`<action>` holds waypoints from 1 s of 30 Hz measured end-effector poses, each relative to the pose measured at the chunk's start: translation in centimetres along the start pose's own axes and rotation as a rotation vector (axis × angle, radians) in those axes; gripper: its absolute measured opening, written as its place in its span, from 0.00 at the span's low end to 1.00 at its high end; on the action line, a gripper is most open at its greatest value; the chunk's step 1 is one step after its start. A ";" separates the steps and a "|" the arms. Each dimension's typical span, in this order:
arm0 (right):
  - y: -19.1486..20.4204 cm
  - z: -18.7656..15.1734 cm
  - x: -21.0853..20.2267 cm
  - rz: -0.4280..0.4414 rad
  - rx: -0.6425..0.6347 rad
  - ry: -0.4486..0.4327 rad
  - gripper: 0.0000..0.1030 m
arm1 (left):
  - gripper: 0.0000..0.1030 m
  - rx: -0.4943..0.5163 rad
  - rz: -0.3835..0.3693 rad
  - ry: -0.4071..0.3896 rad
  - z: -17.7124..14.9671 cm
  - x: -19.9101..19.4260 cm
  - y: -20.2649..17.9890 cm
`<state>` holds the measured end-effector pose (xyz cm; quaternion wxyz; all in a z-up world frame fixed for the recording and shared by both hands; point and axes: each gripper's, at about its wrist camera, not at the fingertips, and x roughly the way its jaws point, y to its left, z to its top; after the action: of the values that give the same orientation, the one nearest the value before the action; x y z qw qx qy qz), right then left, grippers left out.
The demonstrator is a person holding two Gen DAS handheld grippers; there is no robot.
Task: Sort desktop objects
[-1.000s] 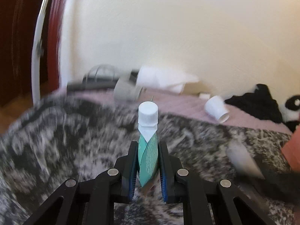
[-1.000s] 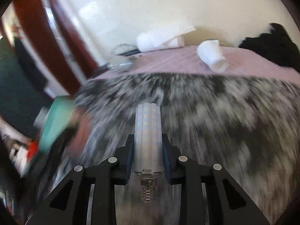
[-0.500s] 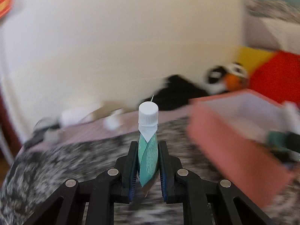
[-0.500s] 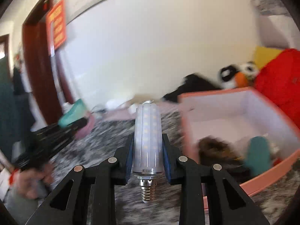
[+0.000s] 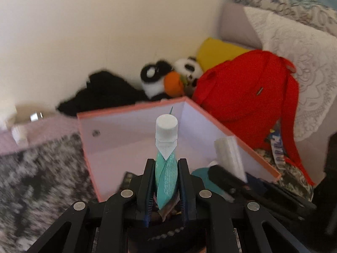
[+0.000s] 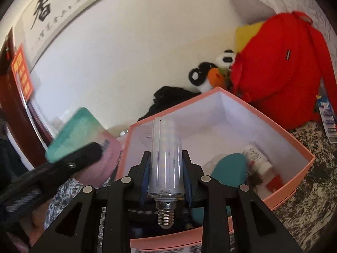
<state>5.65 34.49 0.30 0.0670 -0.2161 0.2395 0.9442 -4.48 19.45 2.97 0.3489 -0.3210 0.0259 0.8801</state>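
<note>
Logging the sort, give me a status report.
Left gripper shut on green tube. Right gripper shut on LED bulb. Both over pink box. Nothing blocking.

Cream-walled room corner with a bed.

A plain cream wall (image 5: 88,33) fills the upper frame; a calligraphy scroll (image 6: 69,6) hangs at 11 o'clock, a dark red door frame (image 6: 12,113) at 9. A mottled grey blanket (image 5: 38,168) covers the bed, with lace-covered pillows (image 5: 299,50) at 2 o'clock.

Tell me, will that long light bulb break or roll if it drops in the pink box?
The light bulb, pinched in the right gripper, looks like smooth plastic, so probably tougher than glass. Its round shape could roll inside the pink box.
</note>
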 end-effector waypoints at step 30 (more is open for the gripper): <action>5.1 -1.6 -0.6 0.217 0.065 -0.012 0.95 | 0.99 -0.126 0.555 -0.110 -10.9 -14.4 6.2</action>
<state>5.66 29.25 1.46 -0.0270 -0.1810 0.2917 0.9388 5.54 3.25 1.59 0.0749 -0.2744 0.0394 0.9579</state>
